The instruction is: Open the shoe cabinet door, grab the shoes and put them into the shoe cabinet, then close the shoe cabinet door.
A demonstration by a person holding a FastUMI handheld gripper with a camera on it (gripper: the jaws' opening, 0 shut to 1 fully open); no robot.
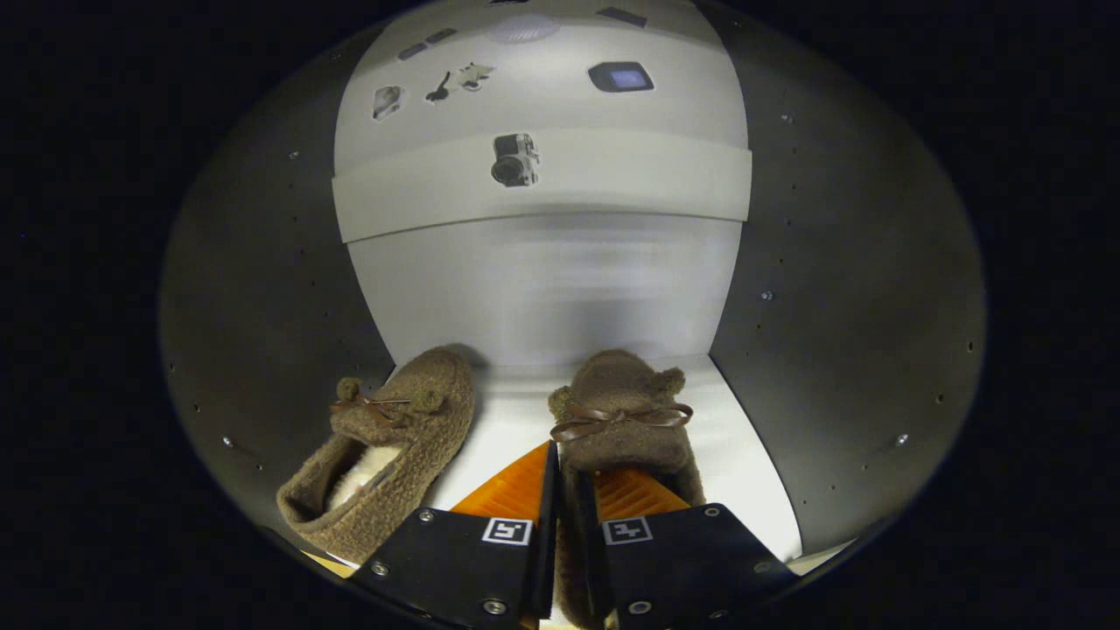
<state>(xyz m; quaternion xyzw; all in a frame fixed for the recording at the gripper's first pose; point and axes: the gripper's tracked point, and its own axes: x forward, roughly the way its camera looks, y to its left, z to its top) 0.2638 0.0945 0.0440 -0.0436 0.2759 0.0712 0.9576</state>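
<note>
The tongs [569,490] are clamped on the right slipper's [623,411] edge to set it inside the cabinet [262,332], the left slipper [394,446] at 10 o'clock.

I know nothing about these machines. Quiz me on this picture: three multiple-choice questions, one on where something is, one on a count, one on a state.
1. Where is the slipper on the right?
A. between the fingers
B. on the upper shelf
C. outside the cabinet

2. How many slippers are there?
A. one
B. two
C. three

3. How are the fingers?
A. wide apart
B. closed on a slipper's side wall
C. closed on a bow

Answers:
1 A, its rear runs back between them.
2 B, the other slipper lies left of the fingers.
3 B, they pinch its wall near the heel.
</note>
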